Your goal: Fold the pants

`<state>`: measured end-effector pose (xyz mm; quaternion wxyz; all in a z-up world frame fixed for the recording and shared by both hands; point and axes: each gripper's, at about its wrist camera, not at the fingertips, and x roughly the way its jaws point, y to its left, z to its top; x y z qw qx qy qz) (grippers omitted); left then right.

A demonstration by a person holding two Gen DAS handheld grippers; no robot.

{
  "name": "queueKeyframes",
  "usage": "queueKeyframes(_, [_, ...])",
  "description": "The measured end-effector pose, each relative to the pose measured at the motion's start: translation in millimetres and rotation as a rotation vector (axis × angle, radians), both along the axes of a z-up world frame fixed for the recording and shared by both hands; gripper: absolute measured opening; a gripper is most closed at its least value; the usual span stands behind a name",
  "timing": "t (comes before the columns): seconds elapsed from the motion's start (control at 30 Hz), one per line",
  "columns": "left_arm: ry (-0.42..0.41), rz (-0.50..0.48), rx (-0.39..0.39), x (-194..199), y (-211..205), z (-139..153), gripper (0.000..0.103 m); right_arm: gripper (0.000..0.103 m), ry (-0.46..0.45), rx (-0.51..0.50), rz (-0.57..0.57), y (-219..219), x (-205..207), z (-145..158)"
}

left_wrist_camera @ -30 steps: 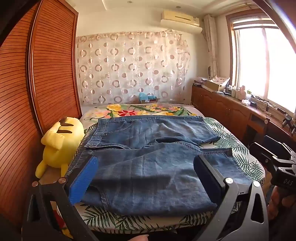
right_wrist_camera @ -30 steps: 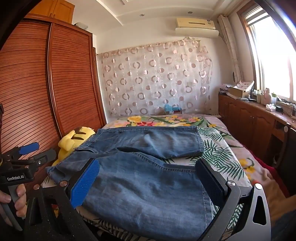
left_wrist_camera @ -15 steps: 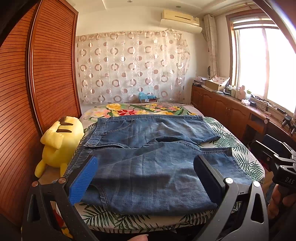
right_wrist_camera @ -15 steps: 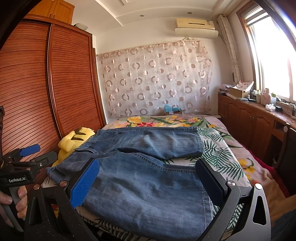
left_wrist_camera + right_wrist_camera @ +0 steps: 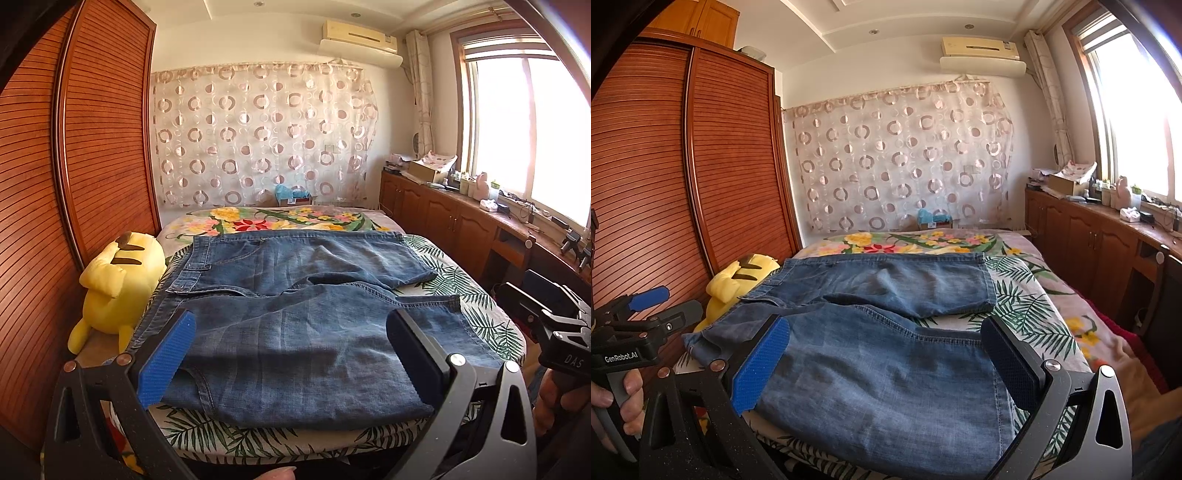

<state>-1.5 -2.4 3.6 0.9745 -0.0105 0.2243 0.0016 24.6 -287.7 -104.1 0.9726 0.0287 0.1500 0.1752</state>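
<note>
Left gripper (image 5: 291, 354) and right gripper (image 5: 886, 360) both spread wide, holding nothing, above near bed (image 5: 480, 317) edge. Jeans (image 5: 295, 317) lie flat across bed, near hem partly hidden by fingers. Yellow plush (image 5: 118, 284) beside waistband, half-hidden in right view.

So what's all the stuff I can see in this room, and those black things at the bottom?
jeans: one pair, blue denim, spread flat on the bed, legs toward the window side
bed: one, floral and leaf-print cover, middle of room
plush toy: one, yellow, at the bed's edge by the wardrobe
wardrobe: one, reddish slatted wood, along one wall
curtain: one, pale with circles, far wall
air conditioner: one, cream, high above the curtain
cabinets: a wooden row under the window, cluttered top
left gripper: black, blue fingers, open over the jeans
right gripper: same, open over the jeans
</note>
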Motion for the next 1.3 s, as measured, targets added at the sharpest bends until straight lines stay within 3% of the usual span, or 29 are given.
queueKeyframes(1.3, [0.0,-0.002,0.001,-1.2,-2.4,-1.3,0.103,0.103,-0.002,-0.001,0.003,-0.4,0.6,-0.6])
